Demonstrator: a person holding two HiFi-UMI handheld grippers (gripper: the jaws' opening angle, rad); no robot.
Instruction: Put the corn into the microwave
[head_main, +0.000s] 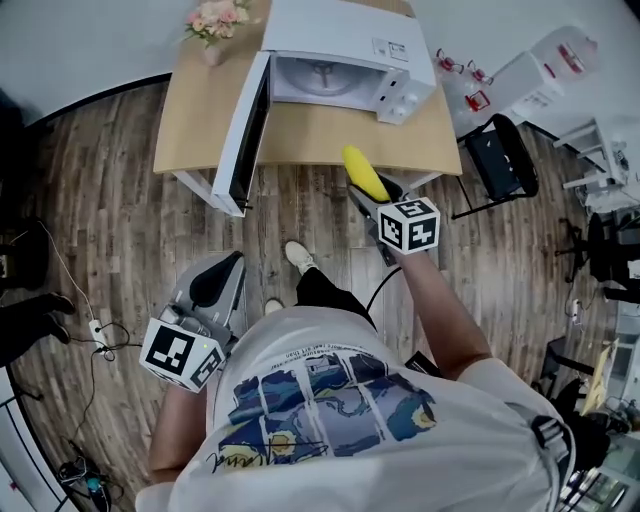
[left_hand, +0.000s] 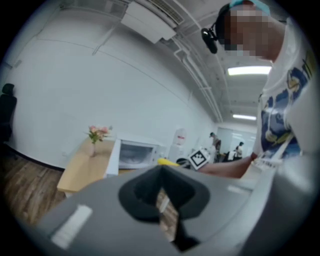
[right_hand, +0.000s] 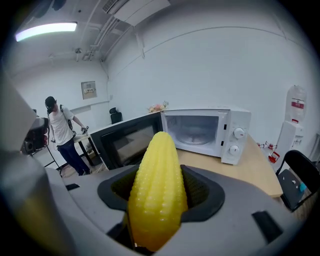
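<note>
Closest to me, my left gripper (head_main: 226, 268) hangs low by my hip over the wooden floor (head_main: 110, 190). Its jaws are drawn together with nothing in them, only a thin slit showing between them.

Ahead, my right gripper (head_main: 377, 199) is clamped on the corn (right_hand: 157, 192). The yellow cob stands up between the jaws, tip pointing forward, in the air above the desk's (head_main: 310, 135) near edge, towards its right corner and outside the oven.

Beyond it the microwave (head_main: 345, 50) sits along the desk's far edge. Its door (head_main: 247, 135) is swung wide to the left and the glass turntable (right_hand: 196, 138) shows inside.

A small vase of pink flowers (head_main: 217, 20) stands at the far left corner.
</note>
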